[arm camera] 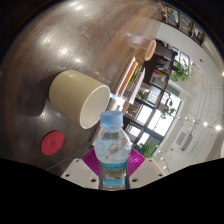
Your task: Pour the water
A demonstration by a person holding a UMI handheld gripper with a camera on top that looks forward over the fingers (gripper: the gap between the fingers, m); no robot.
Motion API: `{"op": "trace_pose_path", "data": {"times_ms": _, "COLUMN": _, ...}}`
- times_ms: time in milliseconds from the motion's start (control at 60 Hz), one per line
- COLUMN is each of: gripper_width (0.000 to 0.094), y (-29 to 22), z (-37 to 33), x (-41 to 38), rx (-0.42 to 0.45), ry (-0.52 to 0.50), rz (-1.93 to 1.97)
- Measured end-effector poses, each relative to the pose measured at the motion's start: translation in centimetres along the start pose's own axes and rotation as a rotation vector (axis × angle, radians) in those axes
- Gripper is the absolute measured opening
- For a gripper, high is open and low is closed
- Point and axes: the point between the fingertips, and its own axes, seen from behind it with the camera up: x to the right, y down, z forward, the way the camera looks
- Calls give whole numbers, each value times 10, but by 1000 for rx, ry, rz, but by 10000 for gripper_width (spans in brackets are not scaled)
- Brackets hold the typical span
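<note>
A clear water bottle with a pale blue label stands between my two fingers, its open neck pointing ahead. The pink pads press on both sides of its body, so my gripper is shut on the bottle. A cream paper cup lies just beyond the bottle's neck, to the left, with its open mouth turned toward the bottle. A red bottle cap rests on the brown wooden table left of the fingers. The view is strongly tilted.
Beyond the table's edge are wooden chairs, large windows and potted plants in a bright room.
</note>
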Motion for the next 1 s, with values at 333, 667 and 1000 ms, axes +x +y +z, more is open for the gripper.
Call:
{"op": "trace_pose_path", "data": {"times_ms": 333, "gripper_width": 297, "y": 1, "z": 11, "x": -13, "rx": -59, "ry": -48, "rz": -122}}
{"op": "trace_pose_path", "data": {"times_ms": 667, "gripper_width": 296, "y": 27, "z": -18, "x": 59, "rx": 13, "ry": -73, "rz": 934}}
{"op": "trace_pose_path", "data": {"times_ms": 1000, "gripper_width": 299, "y": 85, "z": -10, "x": 52, "rx": 127, "ry": -69, "rz": 1937}}
